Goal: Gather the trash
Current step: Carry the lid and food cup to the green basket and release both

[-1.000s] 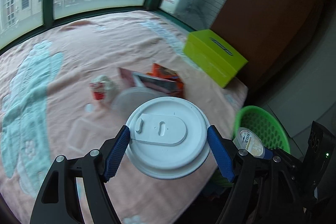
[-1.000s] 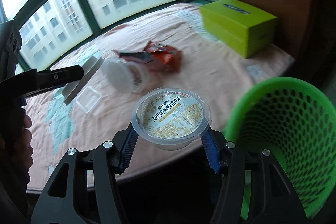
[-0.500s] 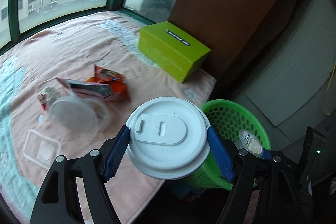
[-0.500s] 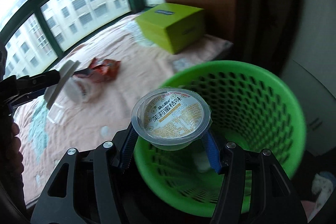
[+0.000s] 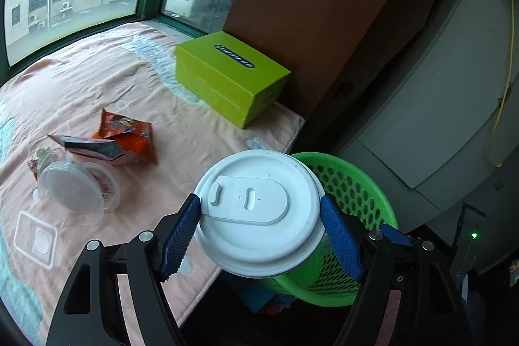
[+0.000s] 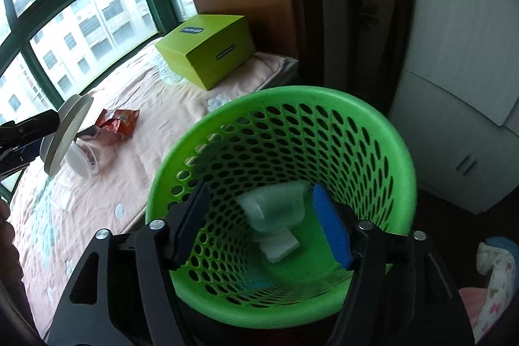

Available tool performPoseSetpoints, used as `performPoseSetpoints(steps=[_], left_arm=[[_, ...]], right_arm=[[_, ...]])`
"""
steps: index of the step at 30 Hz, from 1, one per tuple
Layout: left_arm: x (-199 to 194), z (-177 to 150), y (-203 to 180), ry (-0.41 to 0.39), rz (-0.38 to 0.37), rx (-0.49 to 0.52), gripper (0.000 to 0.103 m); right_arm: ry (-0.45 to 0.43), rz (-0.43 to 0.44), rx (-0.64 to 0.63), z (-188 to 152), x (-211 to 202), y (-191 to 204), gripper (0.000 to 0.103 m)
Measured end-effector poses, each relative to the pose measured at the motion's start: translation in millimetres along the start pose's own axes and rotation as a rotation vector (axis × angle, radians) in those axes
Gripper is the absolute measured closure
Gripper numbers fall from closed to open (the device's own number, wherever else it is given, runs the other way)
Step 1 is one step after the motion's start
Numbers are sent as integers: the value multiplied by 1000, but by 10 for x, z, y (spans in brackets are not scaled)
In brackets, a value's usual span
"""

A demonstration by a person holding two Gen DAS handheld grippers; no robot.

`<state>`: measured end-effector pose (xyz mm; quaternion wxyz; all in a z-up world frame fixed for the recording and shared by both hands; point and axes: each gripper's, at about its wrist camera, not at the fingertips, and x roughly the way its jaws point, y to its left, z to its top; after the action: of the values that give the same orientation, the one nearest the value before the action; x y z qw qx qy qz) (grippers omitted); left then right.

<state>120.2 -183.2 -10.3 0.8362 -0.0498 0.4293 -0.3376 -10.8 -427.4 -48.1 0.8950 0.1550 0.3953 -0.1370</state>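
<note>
My left gripper is shut on a white cup lid, held above the bed's edge just left of the green mesh basket. In the right wrist view the lid shows edge-on at the far left. My right gripper hangs over the basket's mouth with its jaws opening. The clear jelly cup is blurred, below the pads and inside the basket, touching neither pad. A white scrap lies at the basket's bottom.
On the pink blanket lie an orange snack bag, a pink packet, a clear round tub and a flat clear lid. A lime-green box stands by the brown wall. White cabinets rise behind the basket.
The right gripper swung from beside the bed to over the basket, opened and let the jelly cup drop in. The left gripper carried the lid rightward toward the basket.
</note>
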Motion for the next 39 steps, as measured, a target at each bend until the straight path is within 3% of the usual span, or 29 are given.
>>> performPoseSetpoints(steps=[10,14,33,39], left_arm=[[215,-14,-304,45,-23,49,30],[309,-42,-426,68,-32,72,30],[742,-211,-865,182,-62,151,30],[808,-257,-935,197,-84,156,23]], right_arm=[[-26,-15,43,5,-125,-179,35],[-51,-41,65,-3,-207,-286,28],[-92,-59,148,-43,-363,-621,27],[-96,-59,154,-59,-383,-638,27]])
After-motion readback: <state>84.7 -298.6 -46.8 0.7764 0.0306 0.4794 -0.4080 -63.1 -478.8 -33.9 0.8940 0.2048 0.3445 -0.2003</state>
